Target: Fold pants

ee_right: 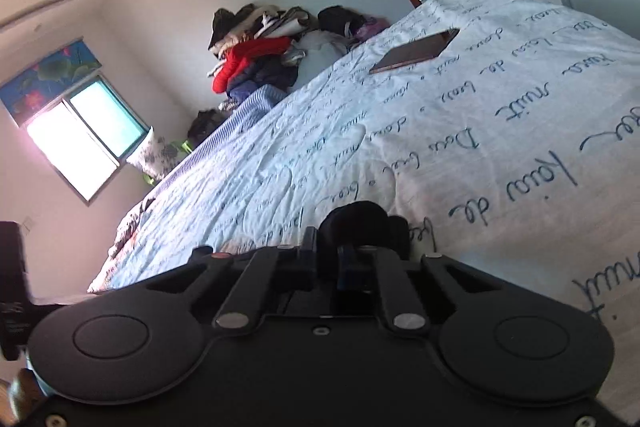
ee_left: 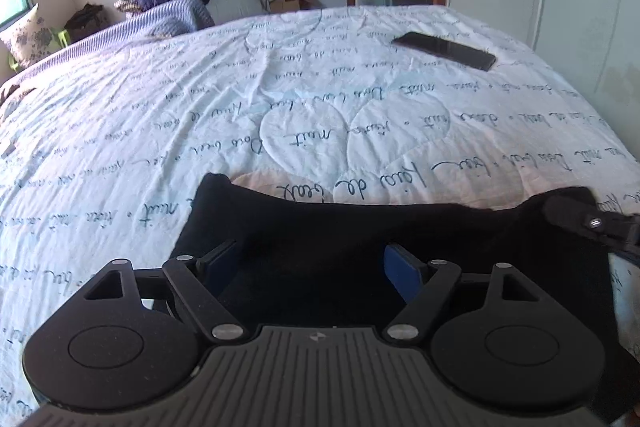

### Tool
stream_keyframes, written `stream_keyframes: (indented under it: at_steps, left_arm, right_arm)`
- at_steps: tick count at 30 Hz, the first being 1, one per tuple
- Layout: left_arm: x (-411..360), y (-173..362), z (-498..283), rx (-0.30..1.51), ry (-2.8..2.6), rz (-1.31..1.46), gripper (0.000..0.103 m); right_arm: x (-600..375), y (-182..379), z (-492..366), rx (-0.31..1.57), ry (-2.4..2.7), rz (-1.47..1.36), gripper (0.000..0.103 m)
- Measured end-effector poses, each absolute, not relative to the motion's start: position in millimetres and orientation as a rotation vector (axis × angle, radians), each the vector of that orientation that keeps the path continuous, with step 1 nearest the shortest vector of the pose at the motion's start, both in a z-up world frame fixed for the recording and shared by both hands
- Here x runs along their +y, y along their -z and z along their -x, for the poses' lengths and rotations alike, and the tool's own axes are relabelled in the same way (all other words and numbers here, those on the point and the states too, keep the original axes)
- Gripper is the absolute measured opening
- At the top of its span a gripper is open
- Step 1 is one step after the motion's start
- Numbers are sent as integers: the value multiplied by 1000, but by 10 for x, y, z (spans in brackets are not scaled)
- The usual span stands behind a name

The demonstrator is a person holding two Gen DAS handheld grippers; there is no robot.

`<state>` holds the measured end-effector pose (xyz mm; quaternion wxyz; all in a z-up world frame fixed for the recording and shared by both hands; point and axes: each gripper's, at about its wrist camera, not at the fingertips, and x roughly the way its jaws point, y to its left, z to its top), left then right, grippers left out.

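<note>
The pants (ee_left: 320,227) are matt black cloth, soft and lint-free. The bed (ee_left: 160,115) wears creased, quilted white cotton with printed script. The phone (ee_left: 444,50) is glossy glass. The left tongs (ee_left: 312,265) are matt black plastic with bright metal rivets and blue rubbery pads (ee_left: 402,273).

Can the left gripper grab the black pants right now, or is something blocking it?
Probably yes. The left gripper has its jaws open right over the black pants, with nothing between them. The right gripper pinches the far corner, off to the side.
</note>
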<state>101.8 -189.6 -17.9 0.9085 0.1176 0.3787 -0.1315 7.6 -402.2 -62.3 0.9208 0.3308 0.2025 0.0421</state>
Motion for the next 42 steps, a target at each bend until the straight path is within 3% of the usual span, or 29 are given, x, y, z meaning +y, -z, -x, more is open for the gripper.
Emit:
stream_keyframes:
  at_steps: [4,7,9,20,22,24,29,31,32,33,36,42]
  left_arm:
    - [-1908,297,-1095,795,238,-238,90]
    - [-1915,280,-1040,781,245,-269,90]
    - [-1899,242,-978,763,254,-289,90]
    - [-1879,263,-403,710,381,-300,91]
    - [-1904,329,-370,692,365,-316,95]
    - [-1888,340,-368,684,348,-306,98]
    - [-1810,353,-421,699,341,-268,102]
    - [-1797,338,-407,701,333,-251,101]
    - [-1793,330,-393,699,328,-247,101]
    - [-1789,318,-375,694,326,-245,100]
    - [-1740,247,-310,681,334,-228,99]
    - [-1743,303,-356,700,333,-251,100]
  right_arm:
    - [-3977,602,-153,454,-16,-579,9]
    - [-4047,729,-168,495,-14,-632,9]
    - [-4067,667,-17,456,3,-645,22]
    - [-3716,368,1103,389,16,-546,23]
    - [-3606,395,1129,423,-21,-541,28]
    - [-3500,455,1110,461,-17,-511,47]
    - [-3350,486,1104,471,-42,-449,48]
    - [-3312,482,1072,477,-12,-394,39]
    - [-3314,480,1063,476,0,-379,23]
    - [-3331,475,1073,469,3,-383,14]
    - [-3324,412,1176,446,8,-367,7]
    - [-3407,631,1209,508,27,-446,9]
